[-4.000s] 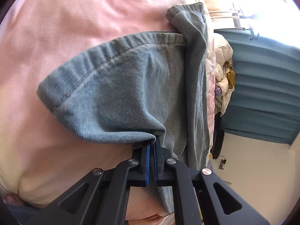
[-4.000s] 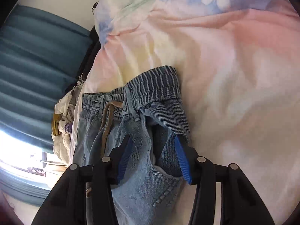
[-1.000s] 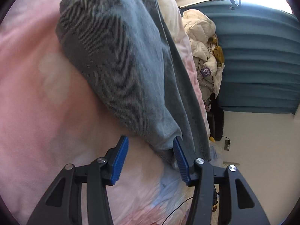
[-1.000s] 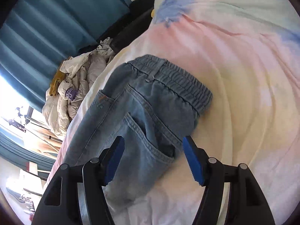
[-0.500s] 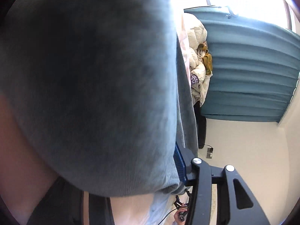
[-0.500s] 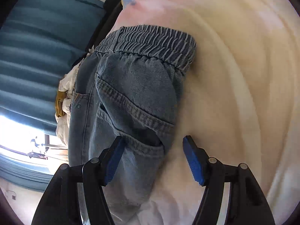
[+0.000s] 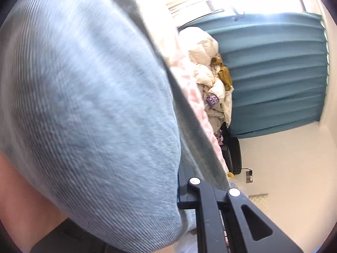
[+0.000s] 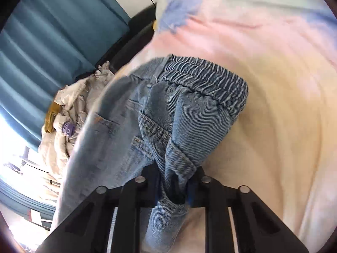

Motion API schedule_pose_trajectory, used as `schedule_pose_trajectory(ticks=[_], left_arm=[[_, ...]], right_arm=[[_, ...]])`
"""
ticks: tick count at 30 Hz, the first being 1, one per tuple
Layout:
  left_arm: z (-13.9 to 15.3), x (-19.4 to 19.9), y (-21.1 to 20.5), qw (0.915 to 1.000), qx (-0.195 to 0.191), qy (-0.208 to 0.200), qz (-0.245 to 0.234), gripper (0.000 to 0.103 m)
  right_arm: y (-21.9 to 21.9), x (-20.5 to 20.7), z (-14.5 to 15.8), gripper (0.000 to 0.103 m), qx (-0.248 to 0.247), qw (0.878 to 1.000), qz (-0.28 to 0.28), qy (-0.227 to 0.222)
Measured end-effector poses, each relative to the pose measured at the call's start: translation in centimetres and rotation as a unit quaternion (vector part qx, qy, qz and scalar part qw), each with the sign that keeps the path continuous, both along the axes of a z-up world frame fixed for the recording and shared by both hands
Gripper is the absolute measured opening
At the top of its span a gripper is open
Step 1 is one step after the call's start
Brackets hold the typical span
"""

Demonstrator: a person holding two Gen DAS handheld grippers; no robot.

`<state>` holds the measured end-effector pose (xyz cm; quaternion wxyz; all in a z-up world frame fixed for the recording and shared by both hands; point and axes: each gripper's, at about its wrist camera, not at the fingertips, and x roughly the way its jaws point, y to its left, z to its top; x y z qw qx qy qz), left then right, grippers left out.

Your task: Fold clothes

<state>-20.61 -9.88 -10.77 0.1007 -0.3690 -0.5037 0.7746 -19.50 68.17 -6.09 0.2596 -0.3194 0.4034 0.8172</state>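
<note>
Jeans (image 8: 189, 113) pinched at the pocket by right gripper (image 8: 174, 187) on bedspread (image 8: 284, 126).

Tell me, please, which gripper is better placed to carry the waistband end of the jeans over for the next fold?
Right, probably. The right gripper is shut on a bunch of the jeans just below the elastic waistband. The left gripper is buried under denim, its grip unreadable.

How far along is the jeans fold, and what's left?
Done: jeans lie halved lengthwise on the bed cover. In hand: right gripper pinches denim near the waistband; left gripper is buried in a leg, grip unclear. Left: the crosswise folds.
</note>
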Motion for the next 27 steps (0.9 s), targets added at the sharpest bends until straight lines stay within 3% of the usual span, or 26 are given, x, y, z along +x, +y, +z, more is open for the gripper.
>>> schedule_pose_trajectory(ticks=[8,13,16,22,27], left_arm=[[4.3,5.7,0.7,0.9992,0.009,0.003,-0.039,0.007],[2.0,9.4,4.0,0.9951,-0.002,-0.052,-0.085,0.007],[-0.2,9.1,4.0,0.9912,-0.011,-0.092,-0.095,0.007],[-2.4,10.4,2.5,0.9898,-0.028,-0.11,-0.086,0.007],[-3.0,11.8,1.2,0.9873,0.002,-0.141,-0.073,0.012]], right_arm=[[1.2,6.5,6.1,0.013,0.009,1.0,-0.007,0.017],[3.8,13.6,7.5,0.013,0.018,1.0,-0.022,0.011],[4.9,16.6,5.8,0.013,0.016,1.0,-0.022,-0.011],[5.8,20.7,1.6,0.014,0.013,0.998,-0.009,-0.061],[5.0,21.0,1.6,0.03,0.02,0.994,0.014,-0.103]])
